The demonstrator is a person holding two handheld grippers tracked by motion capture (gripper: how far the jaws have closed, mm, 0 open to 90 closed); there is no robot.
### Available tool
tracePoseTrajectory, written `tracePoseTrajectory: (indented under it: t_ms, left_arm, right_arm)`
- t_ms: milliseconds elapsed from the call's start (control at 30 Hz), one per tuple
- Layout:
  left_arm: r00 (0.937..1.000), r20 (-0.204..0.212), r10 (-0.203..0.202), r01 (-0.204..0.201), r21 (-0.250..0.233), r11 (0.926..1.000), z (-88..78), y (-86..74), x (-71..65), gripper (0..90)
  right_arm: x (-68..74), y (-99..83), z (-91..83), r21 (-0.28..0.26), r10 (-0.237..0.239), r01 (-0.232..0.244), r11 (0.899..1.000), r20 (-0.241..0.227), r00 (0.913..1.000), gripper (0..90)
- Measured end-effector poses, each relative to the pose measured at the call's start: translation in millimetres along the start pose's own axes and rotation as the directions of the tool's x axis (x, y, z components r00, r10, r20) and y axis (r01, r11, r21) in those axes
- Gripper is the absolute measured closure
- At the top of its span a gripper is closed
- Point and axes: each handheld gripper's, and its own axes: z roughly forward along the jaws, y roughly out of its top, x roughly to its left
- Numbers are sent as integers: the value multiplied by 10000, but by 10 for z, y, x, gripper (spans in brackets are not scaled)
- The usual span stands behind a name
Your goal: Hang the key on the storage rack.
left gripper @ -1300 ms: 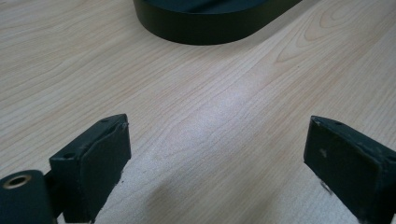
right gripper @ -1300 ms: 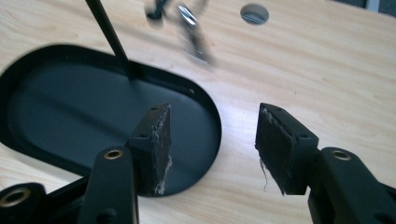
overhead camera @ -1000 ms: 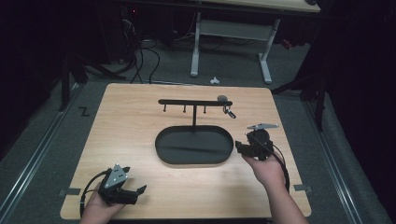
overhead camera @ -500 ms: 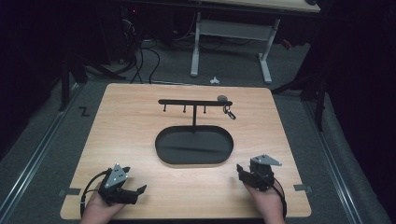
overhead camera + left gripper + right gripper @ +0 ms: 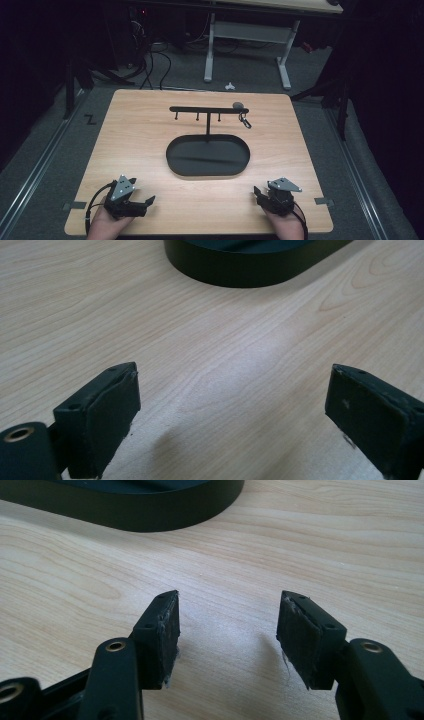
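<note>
A black stand rises from an oval base [image 5: 207, 155] at the middle of the wooden table [image 5: 140, 130]. Its crossbar [image 5: 200, 109] carries three small pegs. A dark ring or clip [image 5: 245, 121] hangs under the bar's right end, below a grey knob [image 5: 238, 105]. My left gripper [image 5: 142, 194] rests near the front left edge, open and holding nothing [image 5: 232, 415]. My right gripper [image 5: 261, 194] rests near the front right edge, open with bare wood between its jaws [image 5: 227, 635]. The base's rim lies ahead of both [image 5: 250, 270] [image 5: 150, 510].
The table's front edge lies just below both hands. Bare wood surrounds the stand on all sides. Behind the table, a white desk frame [image 5: 247, 35] and cables [image 5: 150, 60] stand on the dark floor. Tape marks [image 5: 324, 201] sit near the front corners.
My right gripper has drawn back from beside the stand's right side to the table's front right edge. The left gripper has stayed put.
</note>
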Motion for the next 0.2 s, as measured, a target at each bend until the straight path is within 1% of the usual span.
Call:
tracePoseTrajectory:
  t_ms: [67, 100, 133, 167, 200]
  left_arm:
    - [10000, 27, 60, -60, -55, 10000, -14, -6, -7, 79]
    - [10000, 45, 47, -47, -117, 9999, -34, -13, 8, 79]
    - [10000, 45, 47, -47, -117, 9999, -34, -13, 8, 79]
    - [10000, 54, 25, -24, -154, 9999, -48, -16, 26, 79]
    - [10000, 77, -41, 42, -227, 9997, -63, -18, 44, 79]
  right_arm:
    - [7, 2, -10, -11, 27, -27, 10000, -11, 10000, 427]
    - [9, 11, -17, -14, 156, -156, 9999, 75, 9999, 427]
    - [9, 11, -17, -14, 156, -156, 9999, 75, 9999, 427]
    - [-1, 24, -17, -92, 253, -251, 9996, 186, 9995, 427]
    - [-1, 24, -17, -92, 253, -251, 9996, 186, 9995, 427]
